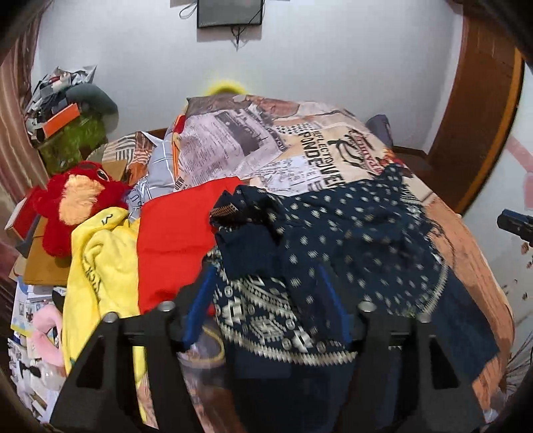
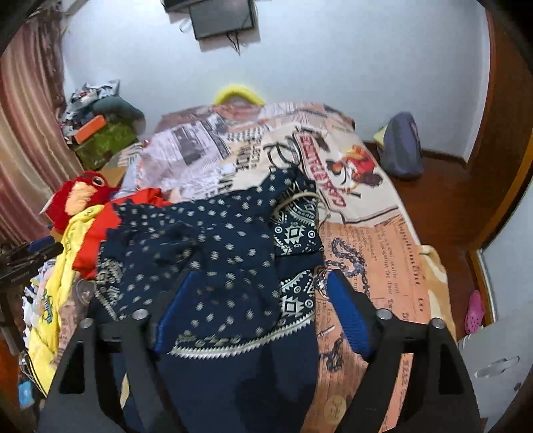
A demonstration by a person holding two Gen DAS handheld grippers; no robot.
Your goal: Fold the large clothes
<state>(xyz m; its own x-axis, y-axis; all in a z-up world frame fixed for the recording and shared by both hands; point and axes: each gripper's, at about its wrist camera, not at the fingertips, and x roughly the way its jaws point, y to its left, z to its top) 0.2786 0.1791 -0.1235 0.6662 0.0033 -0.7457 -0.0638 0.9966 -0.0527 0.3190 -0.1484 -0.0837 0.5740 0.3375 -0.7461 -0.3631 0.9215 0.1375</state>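
1. Navy garment (image 1: 349,233): soft, rumpled fabric, white dot print on top, white geometric band lower down, zigzag hem trim. It lies crumpled on the bed (image 2: 383,239), toward the near edge, unfolded.
2. Left gripper (image 1: 266,293): black frame, blue ribbed pads; jaws apart, pads not pressing anything. The navy garment sits below and between the fingers; contact can't be told because of blur.
3. Right gripper (image 2: 256,293): same build, jaws spread wide, released. Garment cloth shows between the blue pads, not pinched.
4. Bed cover: flat printed sheet, newspaper-style text and poster graphics, peach and cream.
5. Red cloth (image 1: 176,239): smooth, flat, at 9 o'clock of the navy garment, touching it.
6. Yellow garment (image 1: 100,266): fleecy, bunched, further out at 9 o'clock, beside the red cloth.
7. Red plush toy (image 1: 76,200): furry, tan patch, at 10 o'clock of the pile.
8. Green box (image 1: 70,143): at 10 o'clock by the striped curtain (image 2: 30,140), heaped on top with papers and an orange carton; contents inside can't be seen.
9. Dark screen (image 1: 230,13): rectangular, on the wall at 12 o'clock, cables hanging.
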